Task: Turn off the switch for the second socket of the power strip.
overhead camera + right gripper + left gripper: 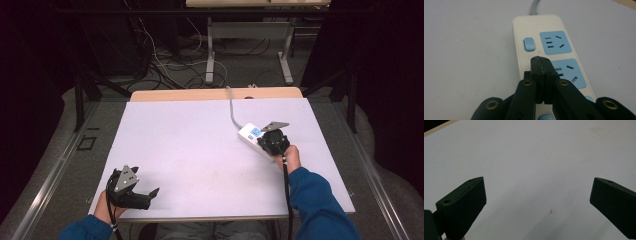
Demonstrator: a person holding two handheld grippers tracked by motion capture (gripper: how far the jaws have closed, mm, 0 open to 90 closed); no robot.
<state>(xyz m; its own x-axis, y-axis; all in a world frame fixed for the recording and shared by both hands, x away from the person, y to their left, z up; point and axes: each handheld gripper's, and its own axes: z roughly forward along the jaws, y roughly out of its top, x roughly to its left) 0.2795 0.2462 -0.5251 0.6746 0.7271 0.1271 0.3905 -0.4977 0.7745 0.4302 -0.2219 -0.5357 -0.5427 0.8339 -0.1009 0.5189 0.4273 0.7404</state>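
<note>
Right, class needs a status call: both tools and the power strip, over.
Left tool open, idle at near table edge. Right tool shut, tip over the power strip, just short of its blue switch; contact unclear. Nothing in the way.

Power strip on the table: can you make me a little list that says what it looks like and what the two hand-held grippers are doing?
thing: white power strip with blue sockets and blue switches
cord: grey cable running toward the table's far edge
surface: pale table
right hand-held gripper: jaws shut with nothing between them, tips over the strip beside a socket; touching or not, cannot tell
left hand-held gripper: jaws wide open over bare table, holding nothing
placement: strip at the table's right side, left hand-held gripper at the near left corner
</note>
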